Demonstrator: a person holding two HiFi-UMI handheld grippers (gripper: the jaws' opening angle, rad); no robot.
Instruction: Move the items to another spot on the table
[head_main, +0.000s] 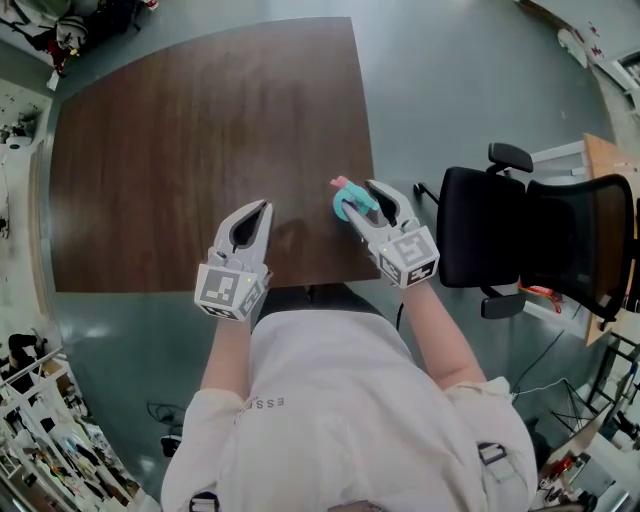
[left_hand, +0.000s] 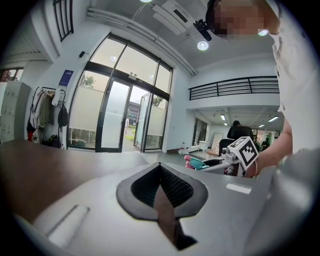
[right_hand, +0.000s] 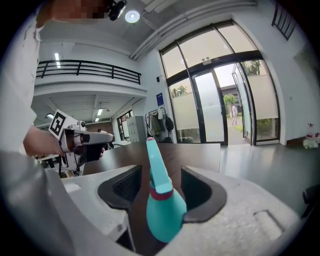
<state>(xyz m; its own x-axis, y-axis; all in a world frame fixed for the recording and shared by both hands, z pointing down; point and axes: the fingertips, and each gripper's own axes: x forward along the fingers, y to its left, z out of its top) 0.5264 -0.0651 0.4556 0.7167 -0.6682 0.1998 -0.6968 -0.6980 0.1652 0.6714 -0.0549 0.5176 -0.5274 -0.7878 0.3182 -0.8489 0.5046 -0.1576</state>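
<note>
Dark bench (head_main: 200, 150) holds the teal bulb (right_hand: 165, 210) at five o'clock between our released right tongs (right_hand: 160, 170); we ought to back straight out without tipping it, left tongs (left_hand: 160, 167) clenched empty.

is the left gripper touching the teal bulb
Apart: the head view shows bare table between the left gripper and the teal bulb.

Wide bare worktop (head_main: 180, 140) ahead of the left tool (head_main: 264, 206) and right tool (head_main: 360, 200), free passage across; teal squeeze bulb (head_main: 346, 211) sits between the right tool's jaws, black office chair (head_main: 520, 240) blocks beyond the right edge
</note>
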